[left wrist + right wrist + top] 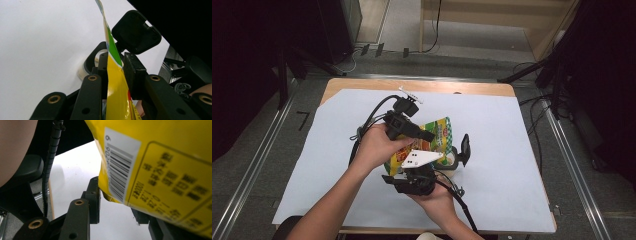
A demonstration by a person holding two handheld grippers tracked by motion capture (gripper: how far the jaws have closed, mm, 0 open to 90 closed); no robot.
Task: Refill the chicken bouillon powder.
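A yellow and green snack bag (439, 134) hangs above the middle of the table between my two grippers. My left gripper (428, 136) comes in from the left, and in the left gripper view it (113, 62) is shut on the bag's thin edge (116, 82). My right gripper (410, 171) sits below the bag under its grey plate. In the right gripper view its jaws (116, 200) stand apart with the bag's barcode corner (120, 177) hanging between them; the bag hides the right jaw. A round black container (456, 159) stands just right of the bag with its lid (136, 32) flipped up.
A white paper sheet (512, 150) covers most of the wooden table (492, 89). Cables trail from both grippers across the sheet. Dark stands and floor rails (572, 165) flank the table on both sides.
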